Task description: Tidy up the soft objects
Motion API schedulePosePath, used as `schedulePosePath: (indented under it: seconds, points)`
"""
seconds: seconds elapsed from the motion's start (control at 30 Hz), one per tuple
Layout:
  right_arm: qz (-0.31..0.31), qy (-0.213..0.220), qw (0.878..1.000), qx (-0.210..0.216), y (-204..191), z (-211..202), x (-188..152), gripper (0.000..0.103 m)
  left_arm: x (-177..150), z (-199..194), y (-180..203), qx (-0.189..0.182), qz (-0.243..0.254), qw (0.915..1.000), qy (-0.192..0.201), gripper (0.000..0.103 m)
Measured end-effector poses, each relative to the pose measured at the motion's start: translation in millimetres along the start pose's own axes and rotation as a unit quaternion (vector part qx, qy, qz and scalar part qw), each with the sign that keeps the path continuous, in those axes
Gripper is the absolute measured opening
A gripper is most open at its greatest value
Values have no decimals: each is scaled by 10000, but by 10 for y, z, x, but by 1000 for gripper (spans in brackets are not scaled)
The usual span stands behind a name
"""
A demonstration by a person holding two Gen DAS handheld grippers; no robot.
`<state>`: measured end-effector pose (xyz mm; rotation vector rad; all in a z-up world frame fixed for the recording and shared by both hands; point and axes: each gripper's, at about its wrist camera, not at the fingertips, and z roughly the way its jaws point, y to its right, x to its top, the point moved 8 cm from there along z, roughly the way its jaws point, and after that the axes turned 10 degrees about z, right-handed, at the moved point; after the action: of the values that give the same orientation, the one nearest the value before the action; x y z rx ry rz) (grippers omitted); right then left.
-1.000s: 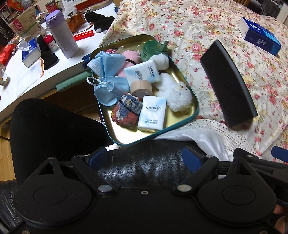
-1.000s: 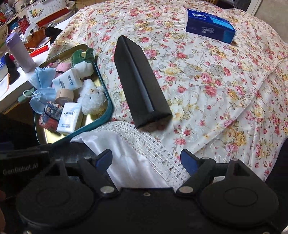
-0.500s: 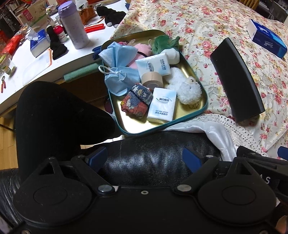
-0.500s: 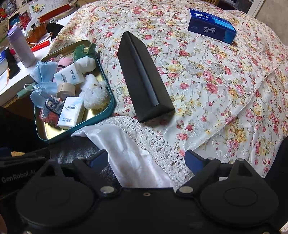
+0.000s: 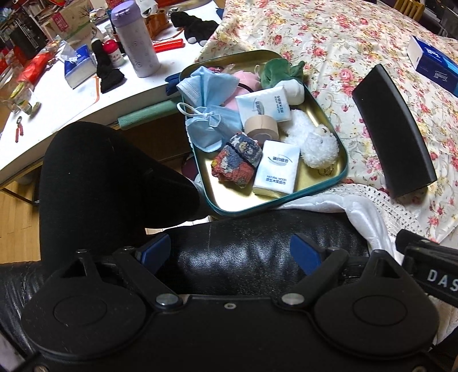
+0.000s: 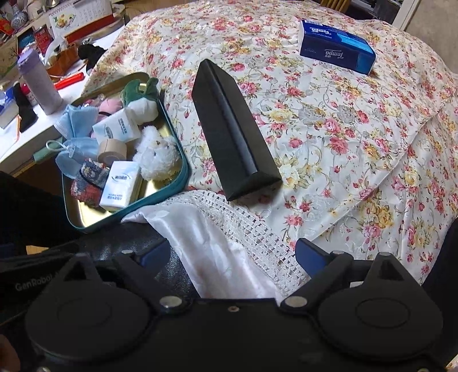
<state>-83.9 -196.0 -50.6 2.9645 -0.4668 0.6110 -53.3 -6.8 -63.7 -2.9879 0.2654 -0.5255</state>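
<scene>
Floral bedspread [image 6: 329,120], tin tray [image 5: 342,171], pink item [image 5: 246,81] half-buried

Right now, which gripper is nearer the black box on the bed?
Right. The right gripper sits just below the black box, jaws open and empty. The left gripper faces the tray, off to the box's left.

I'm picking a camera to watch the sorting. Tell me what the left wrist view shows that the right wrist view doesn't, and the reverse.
Only the left wrist view: red-handled pliers and a small glass jar on the white desk.
Only the right wrist view: a desk calendar and a blue-and-white vase.
Both: the tin tray of soft things, black box, blue tissue pack, purple bottle.
</scene>
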Motion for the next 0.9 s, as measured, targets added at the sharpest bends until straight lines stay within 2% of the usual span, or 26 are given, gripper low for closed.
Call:
schedulePosePath:
  seconds: [0.3,0.9]
  points:
    - [-83,151,9998,121,-54,-72,6,96,-4,8,-38,105,-57,9999,4,88]
    - [-182,121,9997,125,-97,-61,-27,96,-61,53,-33,81,-100,9999,-93,89]
